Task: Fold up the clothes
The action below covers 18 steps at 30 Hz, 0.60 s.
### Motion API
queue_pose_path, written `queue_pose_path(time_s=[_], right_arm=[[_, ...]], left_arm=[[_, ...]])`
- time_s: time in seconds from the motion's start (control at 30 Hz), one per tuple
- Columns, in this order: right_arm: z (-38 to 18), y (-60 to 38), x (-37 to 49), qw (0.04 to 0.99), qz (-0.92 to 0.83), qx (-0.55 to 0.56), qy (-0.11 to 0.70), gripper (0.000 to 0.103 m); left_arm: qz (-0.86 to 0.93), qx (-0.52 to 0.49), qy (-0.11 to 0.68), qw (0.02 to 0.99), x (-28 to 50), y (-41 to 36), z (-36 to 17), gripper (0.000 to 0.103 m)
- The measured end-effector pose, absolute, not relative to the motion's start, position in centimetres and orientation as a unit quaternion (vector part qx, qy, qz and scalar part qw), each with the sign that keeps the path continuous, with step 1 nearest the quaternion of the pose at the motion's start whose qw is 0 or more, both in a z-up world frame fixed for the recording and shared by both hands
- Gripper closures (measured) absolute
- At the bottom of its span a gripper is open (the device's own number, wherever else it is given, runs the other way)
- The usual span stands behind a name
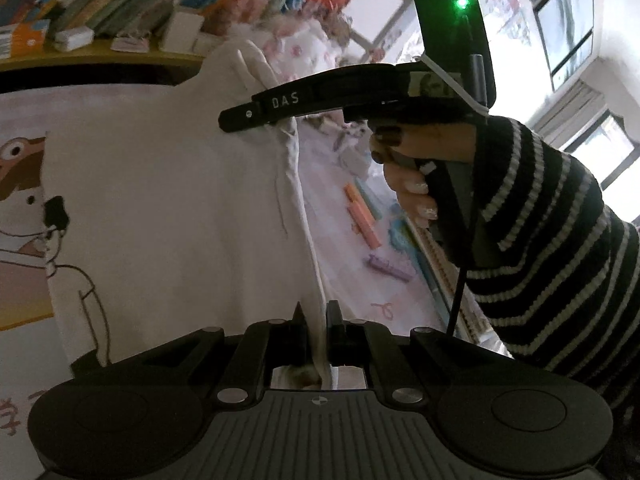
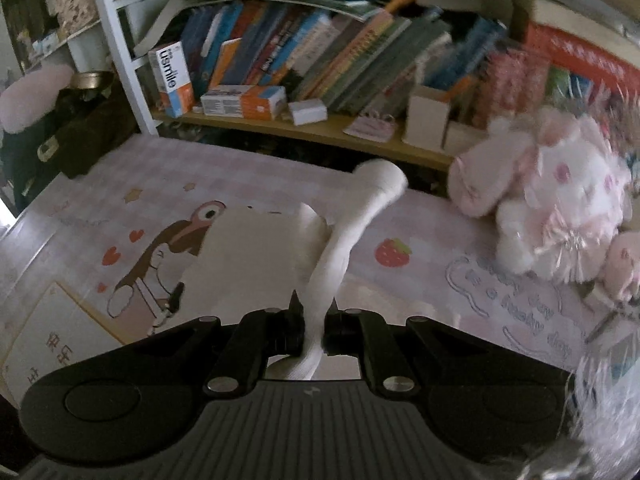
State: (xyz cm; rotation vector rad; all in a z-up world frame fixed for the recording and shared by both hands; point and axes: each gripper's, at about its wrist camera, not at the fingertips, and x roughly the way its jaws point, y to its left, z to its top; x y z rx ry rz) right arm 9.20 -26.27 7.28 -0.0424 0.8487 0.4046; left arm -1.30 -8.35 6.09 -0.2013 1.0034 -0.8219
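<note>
Nearest the lens in the left wrist view, the left gripper has its fingers pinched tight on the edge of a white garment, the cloth running up between them in a taut ridge. The right gripper shows further off in that same view, held by a hand in a striped sleeve, its fingers closed on the far end of the same edge. In the right wrist view, that gripper's fingers clamp a bunched, rope-like strip of the white garment, which trails away toward the far side.

The garment hangs lifted between the two grippers, above a pink printed bedspread with a cartoon figure on it. A plush toy sits on the right, near the garment's path, and a bookshelf stands at the far edge. Coloured pens lie on the spread to the right in the left view.

This looks like the carrying-over part of a fold. To do it well, both grips should keep the edge stretched evenly, so the panel falls flat, not twisted. The bunched strip in the right grip probably needs spreading before it is laid down. The edge should land squarely on the cloth below, clear of the plush toy.
</note>
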Motion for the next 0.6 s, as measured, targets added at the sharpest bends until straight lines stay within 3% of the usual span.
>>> queue_pose_path(time_s=[0.6], right_arm=[[5.4,-32.0,9.3,0.894,0.194,0.036,0.402,0.096]], left_arm=[[-0.383,-0.067,0.476,0.789,0.0,-12.9,5.3,0.096]])
